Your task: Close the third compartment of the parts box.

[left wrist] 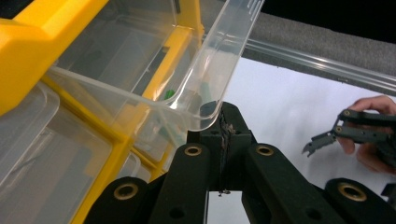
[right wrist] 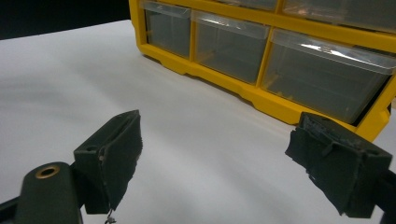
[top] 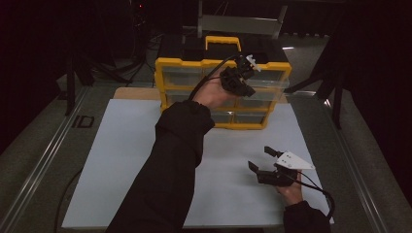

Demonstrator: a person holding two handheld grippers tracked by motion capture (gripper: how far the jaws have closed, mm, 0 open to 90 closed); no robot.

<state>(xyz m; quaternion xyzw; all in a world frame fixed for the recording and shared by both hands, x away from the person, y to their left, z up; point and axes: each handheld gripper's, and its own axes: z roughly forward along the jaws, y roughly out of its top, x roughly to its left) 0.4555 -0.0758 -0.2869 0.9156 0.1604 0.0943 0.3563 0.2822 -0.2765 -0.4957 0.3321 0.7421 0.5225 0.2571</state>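
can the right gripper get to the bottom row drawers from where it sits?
Probably yes. The right gripper hovers open over the bare white mat, and the bottom-row drawers of the yellow organizer face it with nothing between.

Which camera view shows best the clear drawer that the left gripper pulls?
The left gripper view: the clear drawer is near, its front lip pinched by the left gripper. The high view shows it small behind the hand. The right gripper view shows other, shut drawers.
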